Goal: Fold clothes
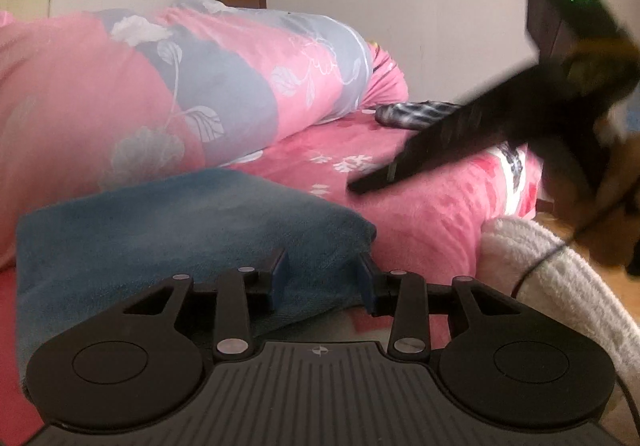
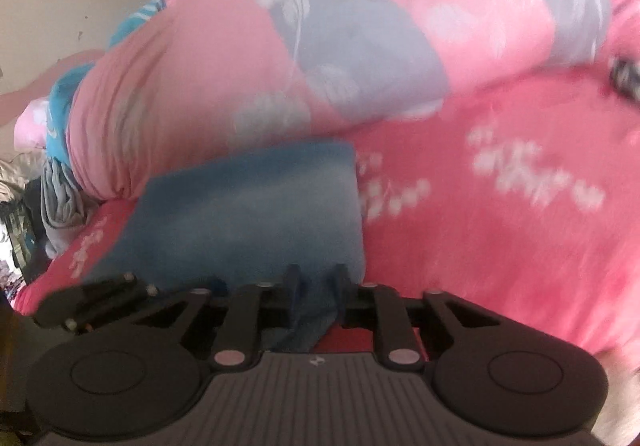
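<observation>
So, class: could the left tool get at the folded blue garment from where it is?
Probably yes: the left tool sits open at the folded blue garment, its near edge between the fingers, nothing in between.

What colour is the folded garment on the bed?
Blue garment; it shows best in the left wrist view.

two grippers at work, one parted, one nearly closed

left gripper (image 1: 322, 278) low centre, jaws apart; right gripper (image 2: 318, 288) lower centre, pinching blue cloth (image 2: 248, 214).

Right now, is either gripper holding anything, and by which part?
The right gripper pinches the near edge of the folded blue garment. The left gripper stands open at that edge, gripping nothing.
</observation>
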`<action>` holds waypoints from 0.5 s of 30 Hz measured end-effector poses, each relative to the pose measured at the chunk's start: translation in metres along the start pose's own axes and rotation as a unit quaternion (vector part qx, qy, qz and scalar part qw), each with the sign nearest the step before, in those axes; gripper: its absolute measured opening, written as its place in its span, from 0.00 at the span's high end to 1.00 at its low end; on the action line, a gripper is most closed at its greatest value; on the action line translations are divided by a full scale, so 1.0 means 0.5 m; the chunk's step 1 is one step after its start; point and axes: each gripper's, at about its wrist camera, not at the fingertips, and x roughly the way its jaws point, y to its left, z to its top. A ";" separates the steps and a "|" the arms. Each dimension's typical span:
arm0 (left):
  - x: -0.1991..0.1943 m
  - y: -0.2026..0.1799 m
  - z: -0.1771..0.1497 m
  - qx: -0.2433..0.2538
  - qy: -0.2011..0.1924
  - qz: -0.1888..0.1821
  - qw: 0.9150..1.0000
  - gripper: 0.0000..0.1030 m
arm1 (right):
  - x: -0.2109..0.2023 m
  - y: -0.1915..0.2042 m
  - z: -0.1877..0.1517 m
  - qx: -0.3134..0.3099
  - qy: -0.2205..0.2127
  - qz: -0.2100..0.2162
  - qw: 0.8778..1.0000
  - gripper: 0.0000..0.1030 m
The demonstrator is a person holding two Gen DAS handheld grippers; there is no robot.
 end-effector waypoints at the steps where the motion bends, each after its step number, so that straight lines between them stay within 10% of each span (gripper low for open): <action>1: 0.000 0.001 -0.001 -0.001 -0.001 -0.001 1.000 0.63 | -0.014 0.008 0.012 -0.012 -0.013 -0.005 1.000 0.87; 7: 0.003 -0.008 -0.011 0.016 -0.008 0.005 1.000 0.63 | 0.048 0.025 -0.039 -0.065 0.037 -0.017 0.997 0.91; 15: -0.007 -0.010 -0.018 0.024 -0.020 0.004 0.999 0.63 | -0.024 0.063 0.020 -0.083 -0.001 -0.009 0.996 0.93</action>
